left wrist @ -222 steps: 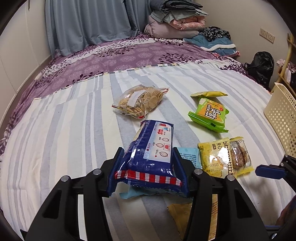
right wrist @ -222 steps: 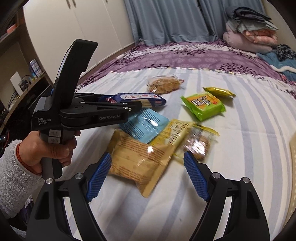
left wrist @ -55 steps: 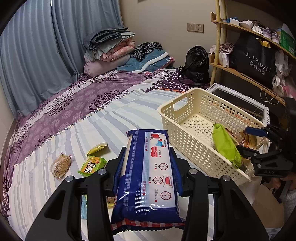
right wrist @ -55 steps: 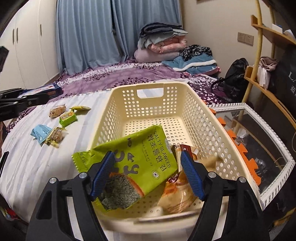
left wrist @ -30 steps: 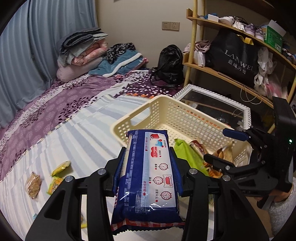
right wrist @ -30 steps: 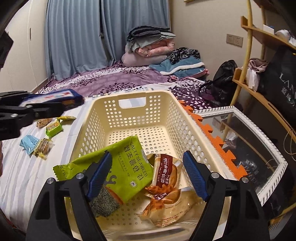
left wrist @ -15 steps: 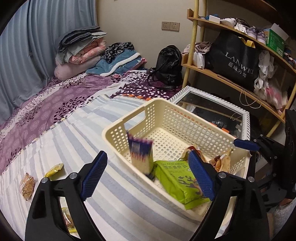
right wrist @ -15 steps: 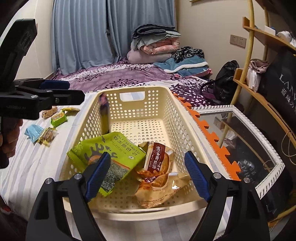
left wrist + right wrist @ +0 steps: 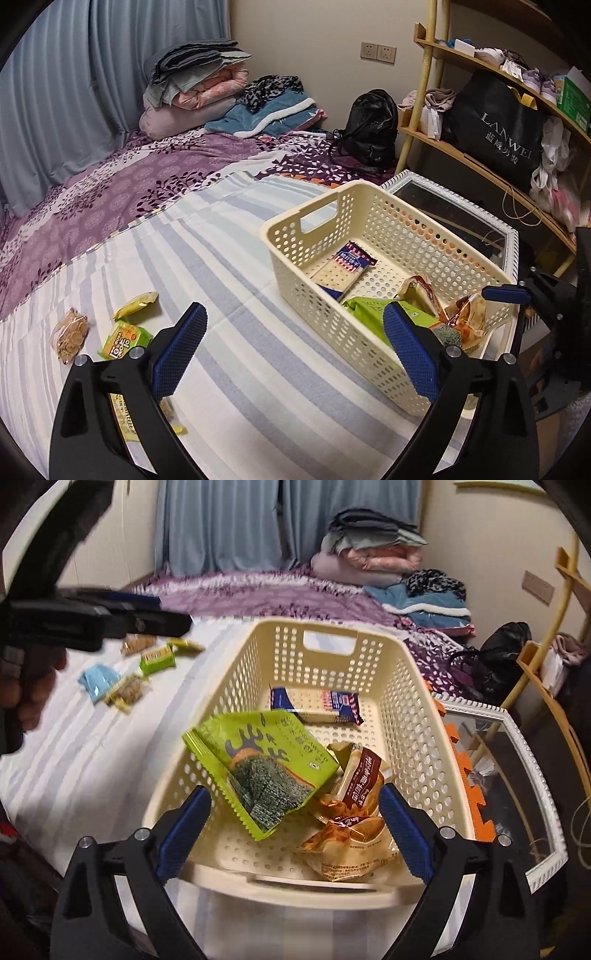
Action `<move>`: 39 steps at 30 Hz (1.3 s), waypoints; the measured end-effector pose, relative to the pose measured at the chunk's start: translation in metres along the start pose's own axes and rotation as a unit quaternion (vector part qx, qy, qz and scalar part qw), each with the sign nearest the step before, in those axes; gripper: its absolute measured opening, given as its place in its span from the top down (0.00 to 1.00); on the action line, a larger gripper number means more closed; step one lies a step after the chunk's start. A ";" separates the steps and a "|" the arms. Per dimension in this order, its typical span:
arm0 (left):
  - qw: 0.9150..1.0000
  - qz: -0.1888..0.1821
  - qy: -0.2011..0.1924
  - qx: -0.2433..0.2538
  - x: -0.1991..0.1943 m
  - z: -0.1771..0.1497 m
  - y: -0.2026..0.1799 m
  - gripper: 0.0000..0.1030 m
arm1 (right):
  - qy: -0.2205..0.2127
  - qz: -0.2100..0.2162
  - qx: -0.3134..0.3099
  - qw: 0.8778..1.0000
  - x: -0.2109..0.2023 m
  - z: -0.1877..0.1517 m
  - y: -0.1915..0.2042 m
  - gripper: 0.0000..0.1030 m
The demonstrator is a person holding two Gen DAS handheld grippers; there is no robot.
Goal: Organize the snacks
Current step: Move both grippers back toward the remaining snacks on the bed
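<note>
Jaws gape empty on both the left gripper [image 9: 291,347] and right gripper [image 9: 295,834]; inside the perforated cream plastic basket [image 9: 406,716] lies the flat blue-and-white crinkly biscuit packet [image 9: 317,705], behind the glossy green seaweed bag [image 9: 266,768]

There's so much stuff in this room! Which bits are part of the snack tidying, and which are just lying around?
Part of the job:
- cream basket
- blue cracker pack
- green seaweed bag
- loose snacks on the bed
- left claw
- right claw

Just lying around:
- folded blankets
- black backpack
- shelf
</note>
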State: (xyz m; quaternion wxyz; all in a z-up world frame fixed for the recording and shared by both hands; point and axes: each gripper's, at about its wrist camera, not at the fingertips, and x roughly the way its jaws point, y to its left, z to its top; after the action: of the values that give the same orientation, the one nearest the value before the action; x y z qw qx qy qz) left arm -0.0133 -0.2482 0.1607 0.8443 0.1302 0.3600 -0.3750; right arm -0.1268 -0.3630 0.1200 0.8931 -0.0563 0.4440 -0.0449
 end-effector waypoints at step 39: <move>0.994 0.037 -0.021 -0.104 -0.048 -0.051 0.098 0.05 | 0.034 -0.160 0.119 0.979 0.077 0.108 -0.083 0.06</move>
State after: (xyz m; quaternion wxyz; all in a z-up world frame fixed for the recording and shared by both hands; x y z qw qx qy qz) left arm 0.0100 -0.1300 0.1535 0.8739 0.0469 0.3746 -0.3062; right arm 0.0034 -0.4484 0.1363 0.8592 -0.0183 0.4508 -0.2414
